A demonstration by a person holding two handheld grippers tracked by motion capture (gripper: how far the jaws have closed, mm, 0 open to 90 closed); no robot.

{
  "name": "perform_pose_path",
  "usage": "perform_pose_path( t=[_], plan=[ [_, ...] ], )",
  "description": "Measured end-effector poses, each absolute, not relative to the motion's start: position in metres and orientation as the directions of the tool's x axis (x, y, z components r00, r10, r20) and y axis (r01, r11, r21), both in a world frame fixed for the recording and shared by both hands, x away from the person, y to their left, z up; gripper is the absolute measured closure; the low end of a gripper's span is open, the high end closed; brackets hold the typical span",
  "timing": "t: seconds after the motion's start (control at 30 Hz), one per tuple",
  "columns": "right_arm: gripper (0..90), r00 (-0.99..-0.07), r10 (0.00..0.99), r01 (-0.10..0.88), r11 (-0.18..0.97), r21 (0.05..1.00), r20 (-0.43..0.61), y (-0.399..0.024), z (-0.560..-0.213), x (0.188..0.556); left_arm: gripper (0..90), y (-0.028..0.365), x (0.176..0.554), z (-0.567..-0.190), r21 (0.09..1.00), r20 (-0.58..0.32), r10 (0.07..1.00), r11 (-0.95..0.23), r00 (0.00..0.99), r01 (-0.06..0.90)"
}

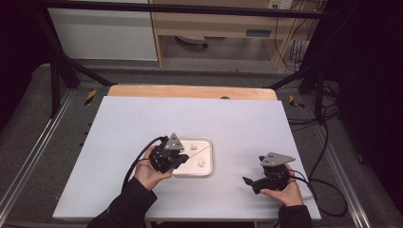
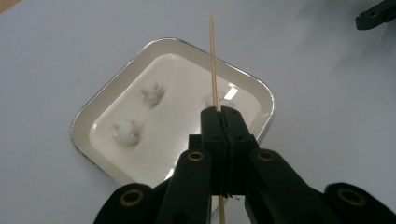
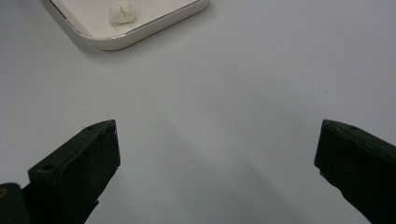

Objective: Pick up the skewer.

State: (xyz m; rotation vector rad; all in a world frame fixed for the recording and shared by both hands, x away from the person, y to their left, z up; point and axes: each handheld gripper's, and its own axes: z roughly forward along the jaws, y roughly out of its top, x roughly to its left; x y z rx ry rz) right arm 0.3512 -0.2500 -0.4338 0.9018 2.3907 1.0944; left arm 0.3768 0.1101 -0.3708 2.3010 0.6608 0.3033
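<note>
Thin pale wooden skewer (image 2: 214,60), clamped between the tightly closed jaws of the left gripper (image 2: 222,112), pointed end running up and away from the jaw tips toward the top centre of the left gripper view. Long axis nearly vertical in that frame, crossing above the white rounded-corner rectangular tray (image 2: 100,105) with a silvery rim. In the high view, same skewer (image 1: 199,153) seen as a faint slanted line over the tray (image 1: 210,161), just right of the left gripper (image 1: 183,157) near frame centre.

Three small white lumpy pieces in the tray: one at middle left (image 2: 126,133), one above it (image 2: 152,93), one (image 2: 208,99) partly hidden behind the skewer, close to the jaw tips. Nearest target for a spearing move probably that last piece, lying almost on the skewer's line but nearer the jaws than the point; likely need to draw back and tip the point downward before any jab.

Right gripper (image 3: 217,149) spread wide with nothing between the jaws, over bare white table (image 3: 233,93), tray corner and one white piece (image 3: 122,12) at the upper left of the right gripper view. In the high view, right gripper (image 1: 247,181) at lower right, well apart from the tray; left hand (image 1: 149,173) clearly the nearer one.
</note>
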Motion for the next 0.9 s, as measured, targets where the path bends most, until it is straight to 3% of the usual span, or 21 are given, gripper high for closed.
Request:
perform_pose_path(
  t=[0.27, 0.9],
  plan=[
    [2.2, -0.778, 0.58, 0.259, 0.647, 0.717, -0.242, -0.229, -0.422, 0.341, 89.1, 0.087, 0.372, -0.366, 0.66, 0.053, 0.476, -0.677, 0.878, 0.327],
    [8.8, -0.811, 0.377, 0.044, 0.802, 0.595, -0.448, -0.205, -0.408, 0.334, 89.1, 0.038, 0.366, -0.361, 0.608, 0.084, 0.363, -0.756, 0.928, 0.241]
  ],
)
